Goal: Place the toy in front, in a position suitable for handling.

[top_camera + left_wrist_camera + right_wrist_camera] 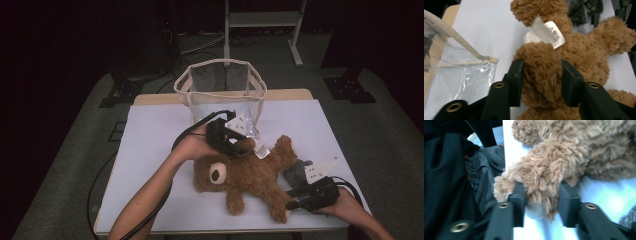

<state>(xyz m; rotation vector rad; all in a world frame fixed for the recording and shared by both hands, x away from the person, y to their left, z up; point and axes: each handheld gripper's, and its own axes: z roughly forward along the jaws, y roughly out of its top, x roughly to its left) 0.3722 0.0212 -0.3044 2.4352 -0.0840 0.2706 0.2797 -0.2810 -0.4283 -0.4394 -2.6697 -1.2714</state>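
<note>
A brown teddy bear (pixel 250 175) lies sprawled on the white tabletop (pixel 150 150), just before a clear bag (pixel 220 90). The left tongs (pixel 239 146) are clamped on one plush limb, the right tongs (pixel 290 204) on another.

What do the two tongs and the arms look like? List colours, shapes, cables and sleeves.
Both tongs are black, with two blocky flat jaws and brass-coloured rivets along the jaw arms. The left tongs and the right tongs each carry a pale three-cornered plate on top. A black cable trails from each. The forearms are bare, with no sleeves in sight.
</note>
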